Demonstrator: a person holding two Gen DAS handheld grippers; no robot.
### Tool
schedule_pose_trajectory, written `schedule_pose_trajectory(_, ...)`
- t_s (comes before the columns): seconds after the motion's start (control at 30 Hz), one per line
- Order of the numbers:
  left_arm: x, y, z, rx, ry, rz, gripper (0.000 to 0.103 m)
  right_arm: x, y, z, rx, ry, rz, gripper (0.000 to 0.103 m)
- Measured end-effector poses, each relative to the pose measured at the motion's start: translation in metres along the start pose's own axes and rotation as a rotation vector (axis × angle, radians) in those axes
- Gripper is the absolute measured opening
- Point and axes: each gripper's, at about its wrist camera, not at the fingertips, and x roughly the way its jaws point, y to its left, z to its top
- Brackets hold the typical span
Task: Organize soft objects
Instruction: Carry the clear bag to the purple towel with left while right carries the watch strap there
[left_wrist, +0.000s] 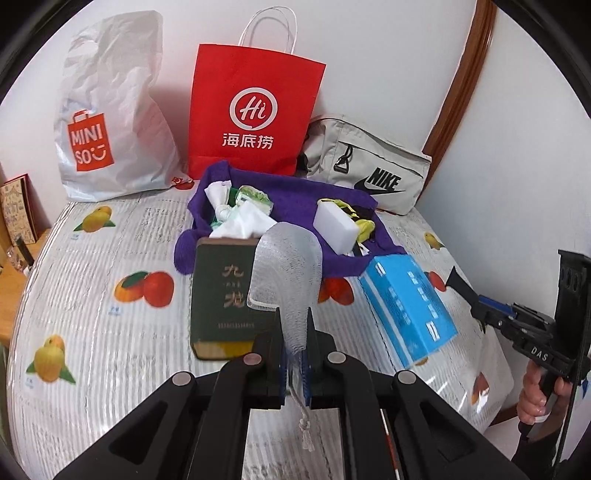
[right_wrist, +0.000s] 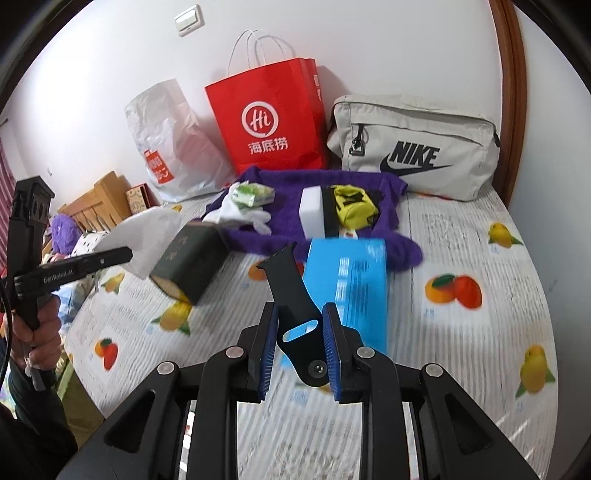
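Note:
My left gripper (left_wrist: 293, 332) is shut on a white mesh net (left_wrist: 286, 266) that hangs above the table, its knotted cord dangling between the arms. From the right wrist view the same net (right_wrist: 144, 236) sticks out past the left gripper (right_wrist: 127, 254). My right gripper (right_wrist: 300, 314) is shut on a black rubber strap (right_wrist: 291, 295) with a slot and a stud. The strap (left_wrist: 460, 284) shows at the right edge too, in the right gripper (left_wrist: 476, 308). A purple towel (left_wrist: 284, 188) carries a white sponge (left_wrist: 336, 223), tissues (left_wrist: 245, 219) and a yellow pouch (right_wrist: 354, 206).
A dark green box (left_wrist: 225, 295) and a blue box (left_wrist: 410, 306) lie in front of the towel on the fruit-print tablecloth (left_wrist: 110, 332). Against the wall stand a white Miniso bag (left_wrist: 110, 122), a red paper bag (left_wrist: 255, 110) and a grey Nike bag (left_wrist: 369, 170). A hand (right_wrist: 40, 328) holds the left gripper.

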Motion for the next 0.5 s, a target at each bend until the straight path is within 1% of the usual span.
schedule_pose_trajectory(0.17, 0.017, 0.003, 0.027, 0.002, 0.004, -0.011, 0.006, 0.023, -0.011, 0.032, 0.015, -0.011, -0.01, 0.024)
schedule_pose_trajectory(0.33, 0.039, 0.004, 0.055, 0.015, 0.01, -0.014, 0.006, 0.046, -0.02, 0.065, -0.001, -0.021, -0.01, 0.024)
schedule_pose_trajectory(0.5, 0.064, 0.008, 0.081, -0.006, 0.025, -0.032, 0.006, 0.072, -0.03, 0.093, -0.006, -0.02, -0.014, 0.024)
